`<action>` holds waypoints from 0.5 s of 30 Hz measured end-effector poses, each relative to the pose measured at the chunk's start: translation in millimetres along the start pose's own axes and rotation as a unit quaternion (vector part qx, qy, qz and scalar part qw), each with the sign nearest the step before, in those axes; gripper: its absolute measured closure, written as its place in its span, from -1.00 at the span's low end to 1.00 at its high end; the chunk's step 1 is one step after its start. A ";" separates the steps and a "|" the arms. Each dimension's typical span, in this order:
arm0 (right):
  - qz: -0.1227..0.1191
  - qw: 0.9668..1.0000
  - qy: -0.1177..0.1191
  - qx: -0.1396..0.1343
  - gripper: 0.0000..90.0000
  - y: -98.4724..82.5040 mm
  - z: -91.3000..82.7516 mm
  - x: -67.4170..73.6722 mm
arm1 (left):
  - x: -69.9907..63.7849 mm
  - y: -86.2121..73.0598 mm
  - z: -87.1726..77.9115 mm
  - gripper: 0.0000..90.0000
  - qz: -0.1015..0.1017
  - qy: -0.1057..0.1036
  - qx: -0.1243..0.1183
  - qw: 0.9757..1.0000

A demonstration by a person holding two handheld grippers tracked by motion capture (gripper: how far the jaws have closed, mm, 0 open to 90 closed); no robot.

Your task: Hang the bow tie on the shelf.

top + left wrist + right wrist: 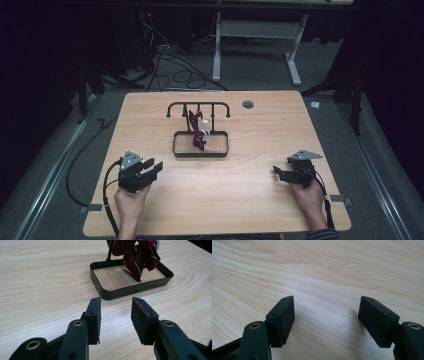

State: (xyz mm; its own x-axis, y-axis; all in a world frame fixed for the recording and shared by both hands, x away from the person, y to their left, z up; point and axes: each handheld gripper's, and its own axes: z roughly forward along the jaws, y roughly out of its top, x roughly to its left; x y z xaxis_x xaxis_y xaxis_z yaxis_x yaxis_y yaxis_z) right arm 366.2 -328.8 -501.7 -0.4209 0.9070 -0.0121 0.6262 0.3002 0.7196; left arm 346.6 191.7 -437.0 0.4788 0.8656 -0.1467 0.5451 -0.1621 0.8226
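High view: black rack with tray (176, 148) mid-desk (260, 200), toward far edge; striped red tie (195, 131) draped from its rail. Left gripper (153, 168) and right gripper (278, 173) near the front corners, fingers parted, empty. Likely next: approach the tie squarely, fingers wide.

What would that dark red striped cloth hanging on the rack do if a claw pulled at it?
The dark red striped cloth would probably flop and stretch rather than hold shape, since it hangs in soft folds. It looks light, so a pull might drag or tip the black metal rack with its wood-floored tray if the cloth catches on the bar.
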 end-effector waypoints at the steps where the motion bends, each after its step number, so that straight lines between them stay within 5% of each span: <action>1: 0.000 1.000 0.000 0.000 -0.32 0.0 0.0 0.0 | 0.6 -0.7 -0.1 0.35 -0.001 0.000 0.001 1.000; 15: 0.000 1.000 0.000 0.000 -0.32 0.0 0.0 0.0 | 5.5 -11.4 3.8 0.32 -0.014 0.003 0.009 1.000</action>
State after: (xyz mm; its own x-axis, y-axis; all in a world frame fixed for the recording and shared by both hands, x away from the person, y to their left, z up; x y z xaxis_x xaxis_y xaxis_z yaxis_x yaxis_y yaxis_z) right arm 366.2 -328.8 -501.7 -0.4210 0.9070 -0.0122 0.6263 0.3004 0.7194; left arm 345.6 196.6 -449.3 0.4588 0.8729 -0.1660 0.5707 -0.1462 0.8081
